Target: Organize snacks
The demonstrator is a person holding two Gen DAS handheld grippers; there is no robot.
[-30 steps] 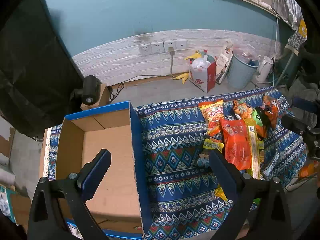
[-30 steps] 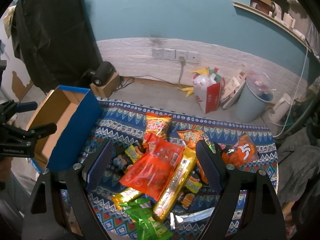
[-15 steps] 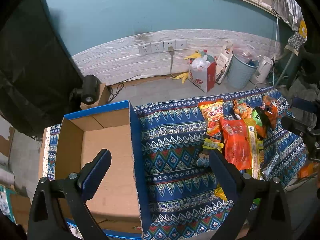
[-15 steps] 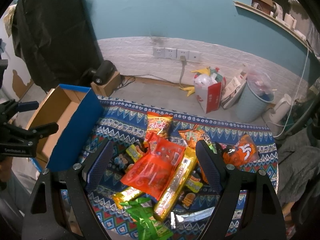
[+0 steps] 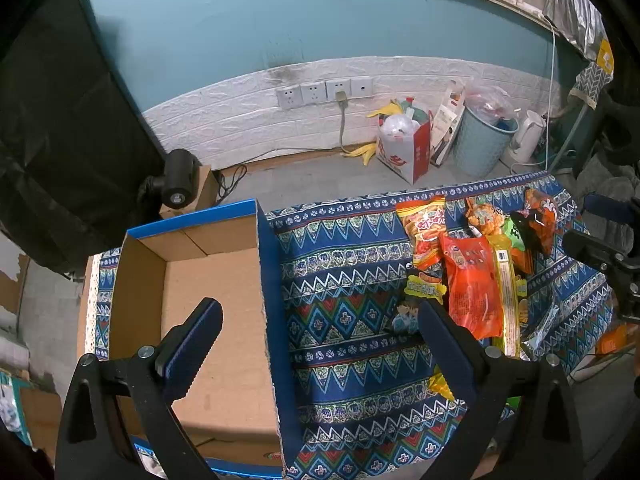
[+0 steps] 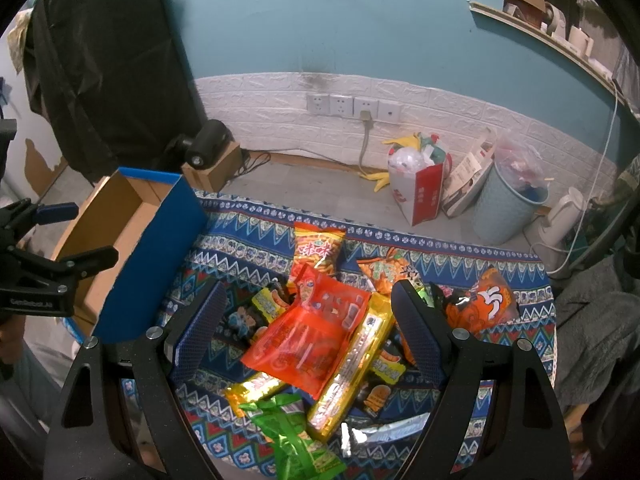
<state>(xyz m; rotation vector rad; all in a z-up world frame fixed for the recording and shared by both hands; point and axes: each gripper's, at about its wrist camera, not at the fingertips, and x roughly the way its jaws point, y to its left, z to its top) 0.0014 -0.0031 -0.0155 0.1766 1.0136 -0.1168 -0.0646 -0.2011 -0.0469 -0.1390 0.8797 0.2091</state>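
Hovering: left gripper (image 5: pixel 320 328), fingers spread, nothing held, over cardboard box (image 5: pixel 216 280) wall | right gripper (image 6: pixel 306 324), fingers spread, nothing held, above red snack bag (image 6: pixel 308 336) | snack pile (image 5: pixel 476 264) on patterned cloth (image 5: pixel 344 264), apart from box

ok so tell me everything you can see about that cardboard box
The cardboard box is open-topped, with plain brown card inside and blue outer walls and rim. It sits upright on the patterned cloth, left of the snack pile. Its visible floor looks bare. The left gripper hangs open above its right wall, not touching it.
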